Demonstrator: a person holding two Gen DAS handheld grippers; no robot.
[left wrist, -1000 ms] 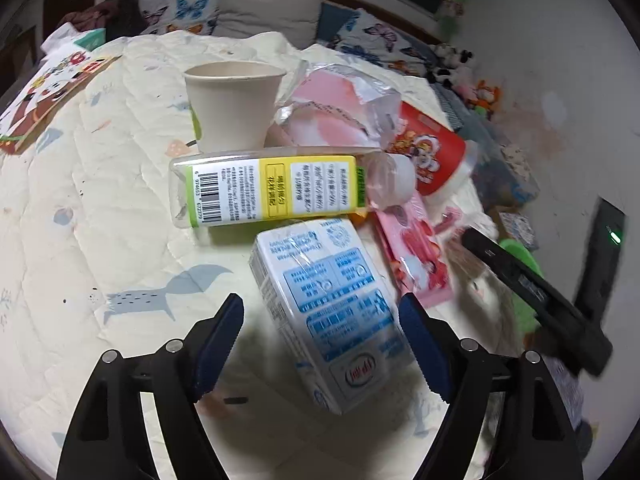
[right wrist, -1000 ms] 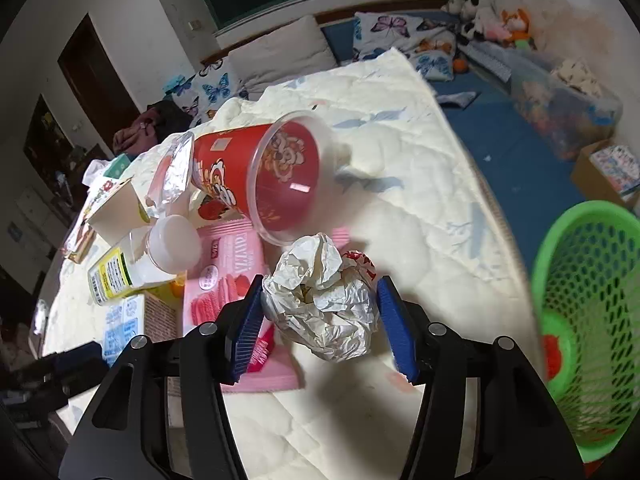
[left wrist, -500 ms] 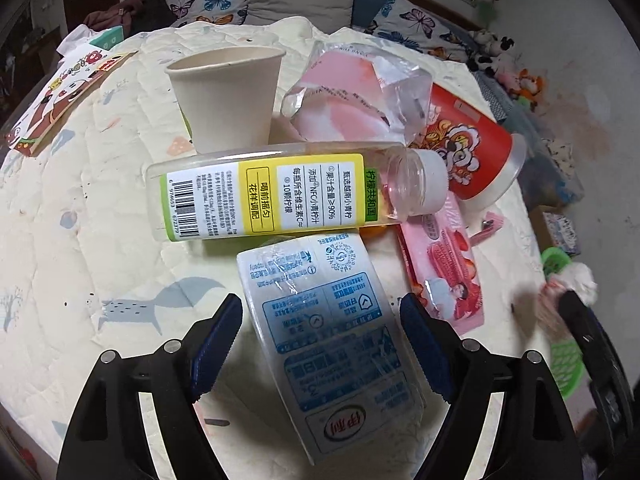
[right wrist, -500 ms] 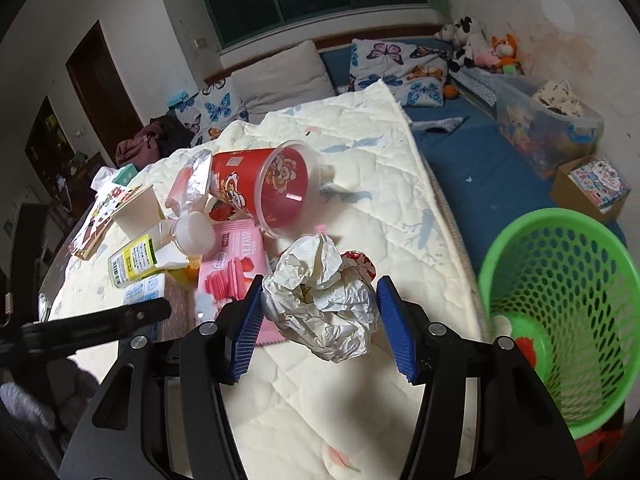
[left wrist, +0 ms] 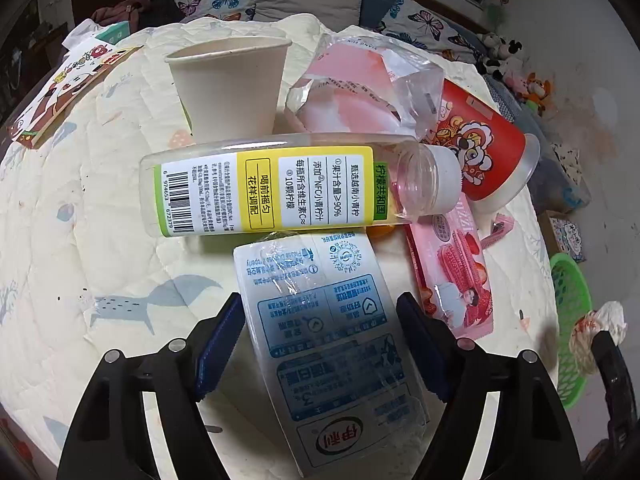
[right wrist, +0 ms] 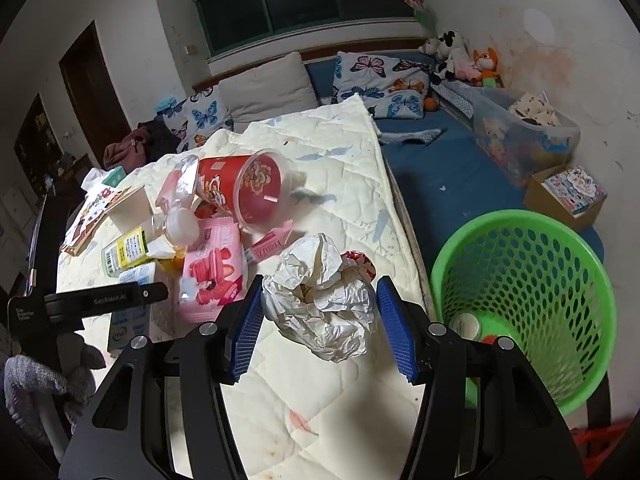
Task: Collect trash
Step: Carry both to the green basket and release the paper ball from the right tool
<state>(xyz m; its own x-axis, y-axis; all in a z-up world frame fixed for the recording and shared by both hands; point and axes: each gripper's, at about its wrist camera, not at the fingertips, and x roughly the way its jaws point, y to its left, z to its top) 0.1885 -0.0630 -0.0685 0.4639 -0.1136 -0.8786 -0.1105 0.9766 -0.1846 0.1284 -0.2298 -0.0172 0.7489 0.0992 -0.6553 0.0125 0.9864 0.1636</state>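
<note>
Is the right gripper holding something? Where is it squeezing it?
Yes. The right gripper holds a crumpled paper ball, its fingers pressing the ball's two opposite sides, beside the green basket.

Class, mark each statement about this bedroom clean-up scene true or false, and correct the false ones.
1. The right hand-held gripper holds a crumpled white paper ball. True.
2. The green perforated plastic basket stands on the quilt. False: it stands beside the bed, below mattress level.
3. The clear plastic bottle with yellow label lies on its side. True.
4. The beige paper cup lies tipped over. False: it stands upright.
5. The blue-and-white milk carton is inside the basket. False: it lies between the left hand-held gripper jaws.
</note>
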